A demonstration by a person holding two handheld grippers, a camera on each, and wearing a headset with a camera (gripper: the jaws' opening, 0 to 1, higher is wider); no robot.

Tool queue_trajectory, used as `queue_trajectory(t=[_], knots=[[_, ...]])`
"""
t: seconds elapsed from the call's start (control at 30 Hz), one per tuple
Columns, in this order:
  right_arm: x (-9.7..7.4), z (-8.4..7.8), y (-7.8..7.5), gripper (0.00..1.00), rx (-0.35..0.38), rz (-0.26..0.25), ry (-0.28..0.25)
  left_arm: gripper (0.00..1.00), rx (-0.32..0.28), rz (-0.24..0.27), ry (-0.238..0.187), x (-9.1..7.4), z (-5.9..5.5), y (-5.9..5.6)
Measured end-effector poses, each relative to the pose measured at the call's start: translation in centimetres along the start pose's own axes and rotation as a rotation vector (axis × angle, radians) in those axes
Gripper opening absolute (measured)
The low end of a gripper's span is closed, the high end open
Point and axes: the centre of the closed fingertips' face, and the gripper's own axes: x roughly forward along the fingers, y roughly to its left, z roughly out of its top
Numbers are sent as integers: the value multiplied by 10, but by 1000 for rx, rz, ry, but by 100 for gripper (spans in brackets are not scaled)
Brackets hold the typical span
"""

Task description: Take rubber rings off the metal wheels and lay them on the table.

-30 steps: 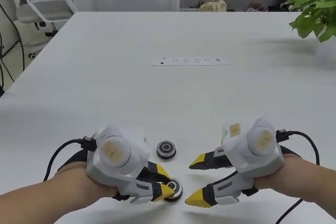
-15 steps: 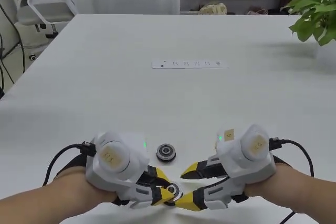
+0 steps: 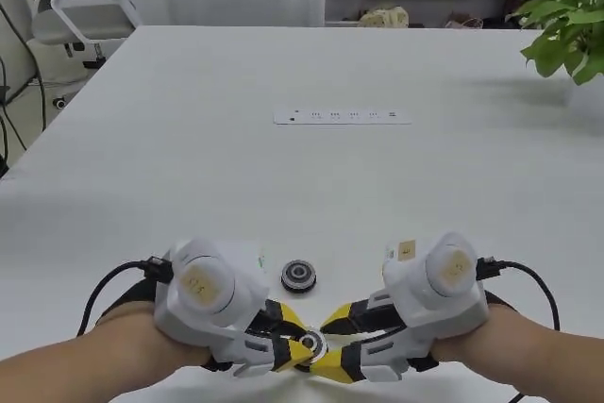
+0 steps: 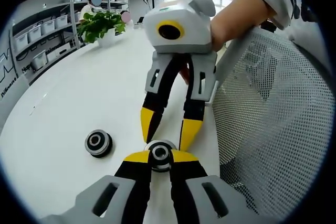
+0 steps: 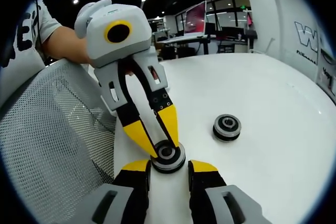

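**At the near table edge: first ring, grip stage**

Between the yellow fingers [image 4: 137, 157] of your left gripper [image 4: 159, 157] sits one wheel [image 4: 159, 152]. The fingers press it from both sides, so treat it as clamped. Your right gripper [image 5: 169, 167] meets it head-on with jaws parted, one either side of the same wheel. A thin gap shows at each tip, so this grip is not yet made.

Position: the wheel is low over the near edge of the table [image 3: 302, 186], directly in front of you. Whether it rests on the surface or hangs just clear cannot be told.

Condition: the wheel has a bright metal hub with concentric steps. Its dark rubber ring [image 5: 181, 158] is seated evenly round the rim. A second wheel [image 3: 298, 274] lies flat just beyond the grippers, apart from both, with its ring also on.

Step in hand: judge the task as barely begun.

Next move: close the right jaws on the rubber only, not the metal. Hold the hub steady with the left gripper. Peel the ring over the rim from one side, then lay it on bare table.
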Motion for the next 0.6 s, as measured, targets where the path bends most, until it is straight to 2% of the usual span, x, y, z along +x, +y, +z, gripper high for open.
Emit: queue_trajectory(t=[0.6], knots=[[-1, -5, 2, 20, -29, 8, 26, 8, -1, 4, -1, 0, 0, 0]])
